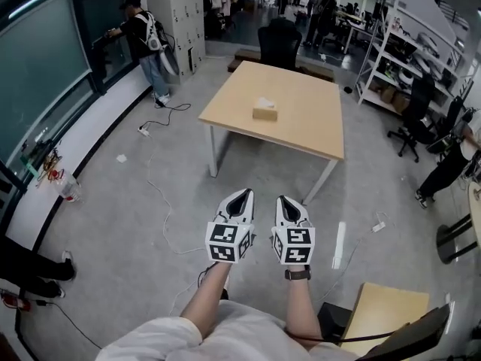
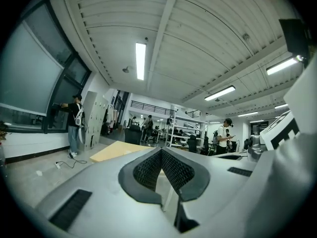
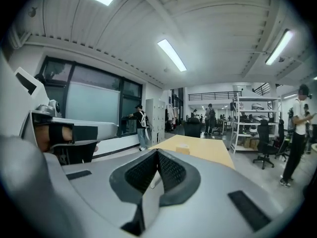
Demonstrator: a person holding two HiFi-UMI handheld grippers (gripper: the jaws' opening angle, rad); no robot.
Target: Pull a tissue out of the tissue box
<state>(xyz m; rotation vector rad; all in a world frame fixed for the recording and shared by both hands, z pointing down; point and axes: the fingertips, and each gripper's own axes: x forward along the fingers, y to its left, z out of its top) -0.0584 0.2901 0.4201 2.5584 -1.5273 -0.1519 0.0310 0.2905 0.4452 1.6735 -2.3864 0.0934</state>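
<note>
A tan tissue box (image 1: 264,111) with a white tissue sticking up stands near the middle of a light wooden table (image 1: 301,126), well ahead of me across the floor. In the right gripper view the tissue box (image 3: 182,150) shows small just above the jaws. My left gripper (image 1: 242,194) and right gripper (image 1: 284,199) are held side by side over the grey floor, far short of the table. Both are shut with nothing in them. In the left gripper view the left gripper (image 2: 162,150) points at the table (image 2: 116,151); the right gripper (image 3: 157,152) faces it too.
A black office chair (image 1: 279,42) stands at the table's far end. A person (image 1: 144,42) is at the window on the left. Cables (image 1: 167,113) and a power strip (image 1: 340,244) lie on the floor. Shelves (image 1: 391,59) line the right; a small wooden table (image 1: 383,310) is near right.
</note>
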